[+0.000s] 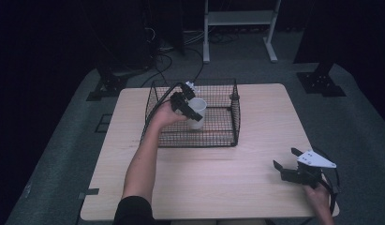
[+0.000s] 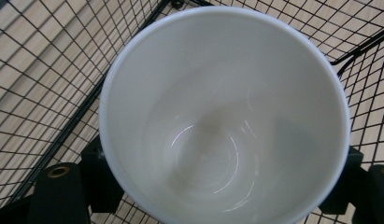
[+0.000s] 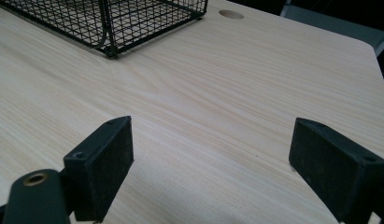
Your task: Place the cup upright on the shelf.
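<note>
Black wire basket (image 1: 218,136) sits on the far middle of the pale wooden table (image 1: 213,183), open at the top. Inside its left half: a white cup (image 1: 198,112), upright, mouth up. The left gripper view looks straight down into the cup (image 2: 222,116); it holds nothing, only a few glints on the glazed bottom.

Left gripper (image 1: 186,107) reaches over the basket's left wall, jaws clenched on the cup, one black pad against each side of its wall (pads seen at the lower corners of its own view). Whether the cup's base rests on the basket floor cannot be told.

Right gripper (image 1: 287,164) is at the near right corner of the table, well apart from the basket, held in the person's hand (image 1: 321,194). Its jaws stand released, wide apart, with bare tabletop between them (image 3: 213,154).

Open room: broad clear wood between basket and near edge, and to the basket's right. In the right gripper view, the basket's corner (image 3: 110,28) shows at upper left, and a round hole (image 3: 231,14) in the table beyond it.

Cut off: the cup's outer wall and any handle are hidden by gripper and mesh. The surrounding floor is dark; cables and a stand's legs are faintly visible behind.
</note>
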The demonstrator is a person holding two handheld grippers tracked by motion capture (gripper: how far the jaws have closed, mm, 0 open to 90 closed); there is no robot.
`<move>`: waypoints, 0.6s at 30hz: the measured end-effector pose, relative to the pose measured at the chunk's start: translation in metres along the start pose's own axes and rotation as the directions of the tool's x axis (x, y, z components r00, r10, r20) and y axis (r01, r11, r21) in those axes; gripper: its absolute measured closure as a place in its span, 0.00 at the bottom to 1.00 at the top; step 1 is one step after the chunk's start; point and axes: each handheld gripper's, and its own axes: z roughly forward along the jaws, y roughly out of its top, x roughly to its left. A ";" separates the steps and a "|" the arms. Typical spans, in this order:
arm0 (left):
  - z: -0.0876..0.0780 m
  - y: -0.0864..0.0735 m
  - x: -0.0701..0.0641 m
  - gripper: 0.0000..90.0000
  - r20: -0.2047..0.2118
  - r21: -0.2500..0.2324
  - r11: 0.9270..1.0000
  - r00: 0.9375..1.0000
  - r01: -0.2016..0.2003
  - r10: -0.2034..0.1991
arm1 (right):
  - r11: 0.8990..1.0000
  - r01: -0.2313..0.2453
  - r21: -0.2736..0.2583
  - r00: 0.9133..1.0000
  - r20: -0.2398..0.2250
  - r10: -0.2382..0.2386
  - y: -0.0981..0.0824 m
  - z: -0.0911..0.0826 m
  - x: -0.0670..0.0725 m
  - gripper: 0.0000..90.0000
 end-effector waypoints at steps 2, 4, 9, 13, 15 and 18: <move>0.002 0.001 0.000 0.24 0.006 0.001 1.000 1.000 -0.001 0.001 | 1.000 -0.001 0.000 1.000 0.000 0.001 0.000 0.000 0.000 0.15; 0.005 0.001 0.000 0.24 0.002 0.006 1.000 1.000 -0.003 0.003 | 1.000 0.000 -0.001 1.000 0.000 0.000 0.000 0.000 0.000 0.15; 0.011 -0.001 0.002 0.24 0.011 0.032 0.999 1.000 0.003 -0.003 | 1.000 -0.001 -0.002 1.000 0.000 0.001 0.000 0.000 0.000 0.15; 0.016 -0.002 0.003 0.24 0.017 0.040 0.999 1.000 0.009 -0.010 | 1.000 -0.002 -0.003 1.000 0.000 0.002 0.000 0.000 0.000 0.15; 0.020 -0.003 0.004 0.24 0.021 0.051 0.999 1.000 0.008 -0.009 | 1.000 -0.002 -0.003 1.000 0.000 0.002 0.000 0.000 0.000 0.15; 0.022 -0.003 0.004 0.24 0.028 0.044 0.999 0.999 0.016 -0.018 | 1.000 -0.002 -0.004 1.000 0.000 0.002 0.000 0.000 0.000 0.15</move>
